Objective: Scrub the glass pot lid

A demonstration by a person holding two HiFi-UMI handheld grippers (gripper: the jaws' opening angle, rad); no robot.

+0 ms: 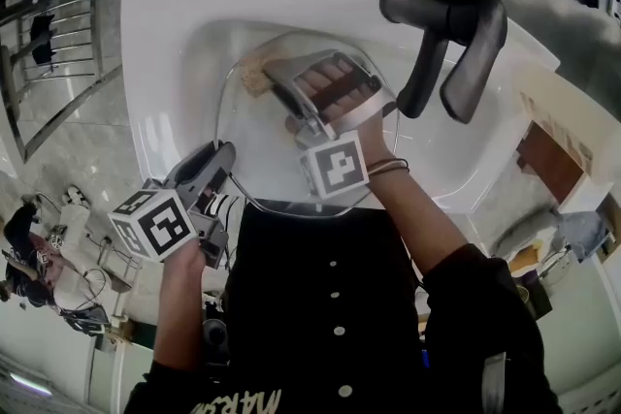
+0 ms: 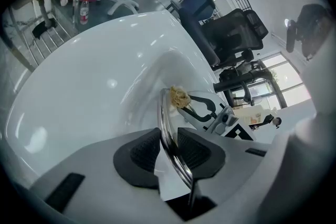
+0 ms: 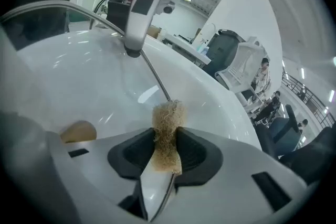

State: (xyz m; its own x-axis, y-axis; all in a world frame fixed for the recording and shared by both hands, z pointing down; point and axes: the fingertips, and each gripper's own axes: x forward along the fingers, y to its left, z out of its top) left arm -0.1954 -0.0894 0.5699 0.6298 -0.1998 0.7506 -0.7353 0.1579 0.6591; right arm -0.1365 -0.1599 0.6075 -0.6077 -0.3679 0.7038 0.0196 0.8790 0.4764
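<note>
White sink (image 1: 175,34) fills most of the head view, w/ a black faucet (image 1: 446,44) arching over its upper right edge. The glass pot lid (image 1: 243,136) stands on edge inside the basin, tilted, its metal rim curving from the basin's back round to the near lip.

L gripper (image 1: 221,155) sits at the lid's lower left edge. Head view doesn't show the grip itself. The left gripper view does: both black pads are closed narrow on the metal rim (image 2: 168,139), glass and rim running straight up between them.

R gripper (image 1: 277,78) reaches in over the lid toward its far upper part. Its own view shows the jaws pinched on a tan fibrous scrubber (image 3: 168,128), the tuft sticking out past the pads. In the head view the scrubber is only a small tan patch by the rim.

The left gripper view looks along the lid and shows the scrubber against the lid's far top edge, R gripper just behind it. The right gripper view looks the other way, w/ the L gripper clamped on the rim at the top of the frame. A tan rounded shape (image 3: 79,131) shows low left there, can't tell what.

Only the left gripper view shows the black office chair (image 2: 231,34) beyond the sink.
</note>
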